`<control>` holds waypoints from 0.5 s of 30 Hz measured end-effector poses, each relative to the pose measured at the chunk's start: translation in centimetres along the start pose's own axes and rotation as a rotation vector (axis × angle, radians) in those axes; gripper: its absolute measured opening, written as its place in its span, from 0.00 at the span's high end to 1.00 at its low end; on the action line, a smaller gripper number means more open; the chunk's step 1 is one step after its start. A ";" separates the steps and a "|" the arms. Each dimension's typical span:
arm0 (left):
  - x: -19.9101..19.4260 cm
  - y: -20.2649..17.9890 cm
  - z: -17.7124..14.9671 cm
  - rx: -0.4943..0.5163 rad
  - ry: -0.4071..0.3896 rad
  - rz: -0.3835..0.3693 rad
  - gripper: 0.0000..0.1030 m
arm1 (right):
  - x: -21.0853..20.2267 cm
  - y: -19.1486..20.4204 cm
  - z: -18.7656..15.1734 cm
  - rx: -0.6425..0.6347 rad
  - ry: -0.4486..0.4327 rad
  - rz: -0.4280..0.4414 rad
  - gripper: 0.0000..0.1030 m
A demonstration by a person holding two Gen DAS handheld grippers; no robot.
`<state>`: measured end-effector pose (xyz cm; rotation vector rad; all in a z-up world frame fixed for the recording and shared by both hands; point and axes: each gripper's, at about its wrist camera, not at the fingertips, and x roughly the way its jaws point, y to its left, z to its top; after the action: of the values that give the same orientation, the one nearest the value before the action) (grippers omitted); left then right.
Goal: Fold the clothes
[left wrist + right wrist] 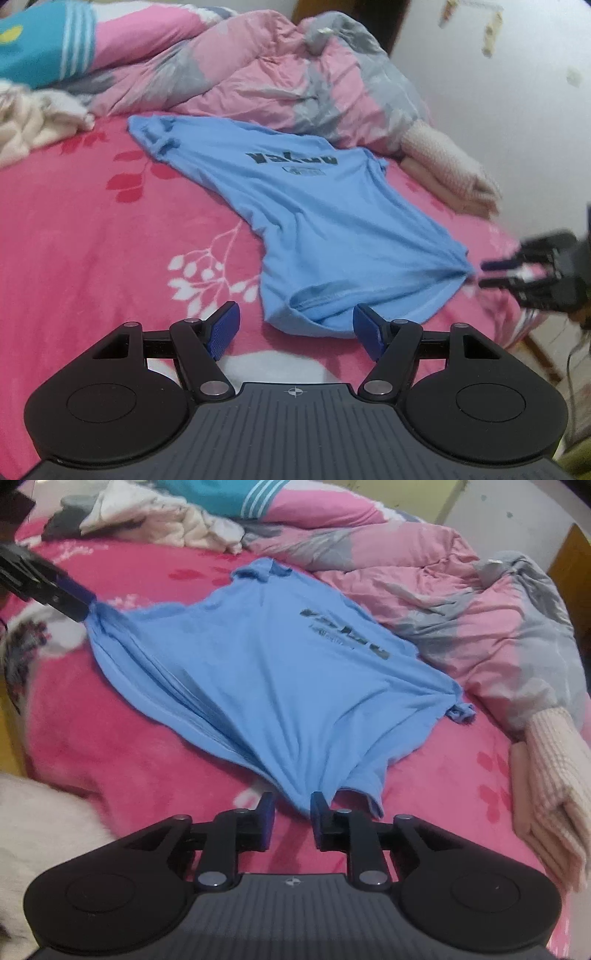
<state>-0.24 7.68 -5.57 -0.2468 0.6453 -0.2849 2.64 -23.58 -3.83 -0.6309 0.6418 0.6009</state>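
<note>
Nearby, rumpled quilt [280, 74], folded sweater [447, 170] crowd blue shirt [317, 221].

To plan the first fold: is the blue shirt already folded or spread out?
Spread out, not folded. The shirt lies open on the bed, wrinkled, with its print showing.

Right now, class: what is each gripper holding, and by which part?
Left gripper stands open, holding nothing. The blue T-shirt gathers its hem corner at the right gripper, but the jaws show a gap, so a hold cannot be told.
</note>
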 end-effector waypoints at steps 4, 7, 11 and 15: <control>0.1 1.2 0.4 -0.089 -0.020 0.003 0.34 | -2.1 0.8 1.3 0.054 -0.077 0.081 0.72; 0.3 0.9 0.6 -0.073 -0.032 0.010 0.35 | -2.4 2.3 3.5 0.075 -0.171 0.173 0.60; 0.5 -0.8 0.5 0.056 -0.050 0.041 0.39 | -0.3 4.4 6.5 0.064 -0.234 0.227 0.58; 0.6 -1.9 0.1 0.152 -0.072 0.053 0.59 | 3.6 3.9 8.5 0.231 -0.211 0.303 0.58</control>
<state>-0.08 5.70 -5.23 -0.0933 0.5550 -0.2714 5.40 -14.06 -2.27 -0.2495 0.6011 0.8491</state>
